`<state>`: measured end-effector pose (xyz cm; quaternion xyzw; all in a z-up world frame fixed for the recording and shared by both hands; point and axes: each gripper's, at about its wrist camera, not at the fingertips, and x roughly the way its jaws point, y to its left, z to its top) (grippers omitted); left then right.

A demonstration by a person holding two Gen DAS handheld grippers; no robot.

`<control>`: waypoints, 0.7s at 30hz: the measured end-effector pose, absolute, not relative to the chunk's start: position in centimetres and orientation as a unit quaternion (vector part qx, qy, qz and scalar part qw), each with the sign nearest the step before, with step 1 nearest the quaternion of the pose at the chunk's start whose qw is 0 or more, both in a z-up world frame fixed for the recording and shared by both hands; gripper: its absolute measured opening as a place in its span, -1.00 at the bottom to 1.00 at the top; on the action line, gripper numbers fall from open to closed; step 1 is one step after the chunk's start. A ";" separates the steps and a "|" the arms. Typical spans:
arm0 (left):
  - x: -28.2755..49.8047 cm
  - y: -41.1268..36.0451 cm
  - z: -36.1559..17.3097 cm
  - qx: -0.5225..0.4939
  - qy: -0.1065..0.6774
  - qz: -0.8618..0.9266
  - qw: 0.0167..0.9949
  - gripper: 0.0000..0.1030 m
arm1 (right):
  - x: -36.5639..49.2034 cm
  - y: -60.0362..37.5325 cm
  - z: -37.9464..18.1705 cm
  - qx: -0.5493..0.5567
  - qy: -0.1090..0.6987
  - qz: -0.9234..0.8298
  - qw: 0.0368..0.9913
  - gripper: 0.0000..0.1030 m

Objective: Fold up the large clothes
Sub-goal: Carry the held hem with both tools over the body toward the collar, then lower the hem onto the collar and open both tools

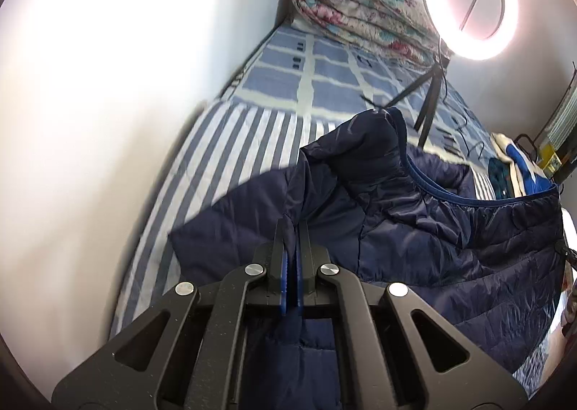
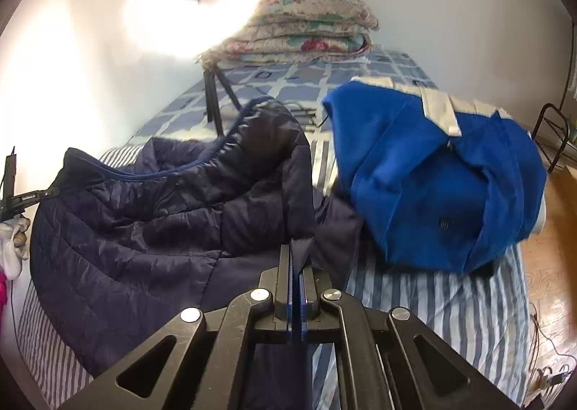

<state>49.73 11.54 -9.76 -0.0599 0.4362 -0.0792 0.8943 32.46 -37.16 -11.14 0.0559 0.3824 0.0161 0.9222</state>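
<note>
We are folding a big dark blue puffy jacket [image 1: 414, 229] on the bed [image 1: 223, 143]. It lies crumpled in the middle of the striped sheet, with part of it lifted up between our two grippers.

Our left gripper [image 1: 291, 226] has its jaws pinched almost shut on a thin fold of the jacket. Our right gripper [image 2: 296, 251] does the same, with its jaws squeezed on another edge of the dark cloth. It looks like each one holds a corner or hem, but the cloth is bunched, so we cannot be sure which part.

A bright blue fleece [image 2: 432, 175] sits in a heap just beside the jacket on the right side. A folded flowery quilt [image 2: 306, 27] is far back by the wall. A ring light [image 1: 472, 2] on a little black tripod [image 1: 425, 100] stands on the bed behind the jacket.

To do this step well, we think we should keep both pinches tight and move our two hands together, at the same height. We should pull the cloth gently apart so it goes flat, not lumpy. The jacket is slippery and puffy, so it may slide. We should also stay away from the tripod and the blue fleece.
</note>
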 end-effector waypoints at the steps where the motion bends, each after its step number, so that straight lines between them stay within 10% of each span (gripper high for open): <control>1: 50.3 11.4 -9.7 -0.059 0.435 -0.077 0.895 -0.99 | 33.1 -37.2 -11.1 0.053 0.382 0.011 0.923 -1.00; 14: 56.9 9.2 -16.7 -0.030 0.479 -0.011 0.877 -0.92 | 39.4 -37.4 -17.6 0.011 0.437 -0.055 0.898 -1.00; 17: 56.9 9.3 -16.6 -0.024 0.480 0.010 0.877 -0.51 | 39.6 -37.3 -17.6 0.022 0.448 -0.045 0.893 -0.95; 21: 55.8 10.2 -13.4 -0.030 0.445 0.032 0.895 -0.31 | 37.8 -37.2 -15.6 0.029 0.425 -0.039 0.904 -0.45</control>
